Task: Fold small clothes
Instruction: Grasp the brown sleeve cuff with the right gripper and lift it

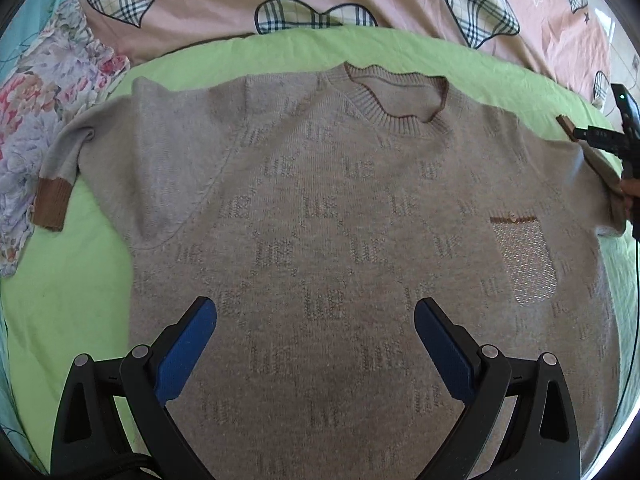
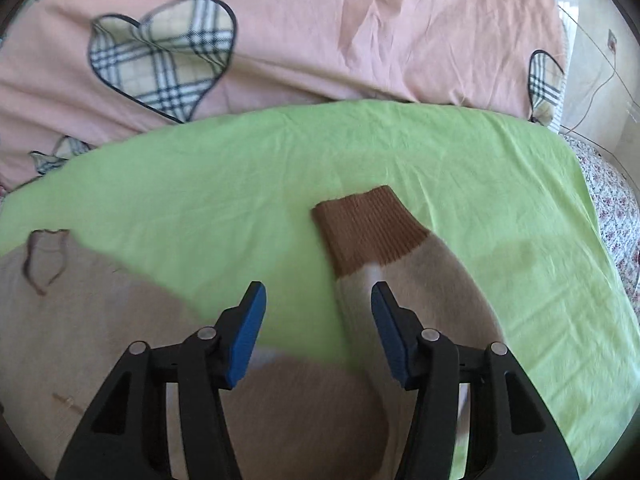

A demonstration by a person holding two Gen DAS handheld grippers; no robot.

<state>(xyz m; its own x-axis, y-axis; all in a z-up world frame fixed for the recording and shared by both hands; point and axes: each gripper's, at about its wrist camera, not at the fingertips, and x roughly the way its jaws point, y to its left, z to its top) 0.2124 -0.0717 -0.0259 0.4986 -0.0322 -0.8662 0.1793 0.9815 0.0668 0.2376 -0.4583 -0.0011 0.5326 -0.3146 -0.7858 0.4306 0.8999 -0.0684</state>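
Both hand-held grippers (image 1: pixel 316 316) (image 2: pixel 318 302) hover spread above the sweater (image 1: pixel 320 208), seemingly untouching.

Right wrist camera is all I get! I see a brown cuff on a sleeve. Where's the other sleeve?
Observer: The other sleeve lies bent at the sweater's far side, its brown cuff on the green sheet.
Operator: Is the other gripper holding anything?
Observer: No. The left gripper is open, above the sweater's middle.
Operator: Does the sweater have a pocket?
Observer: Yes, a sparkly chest pocket with a brown top edge.
Operator: What's past that sleeve?
Observer: A flowery cloth beside the sheet.
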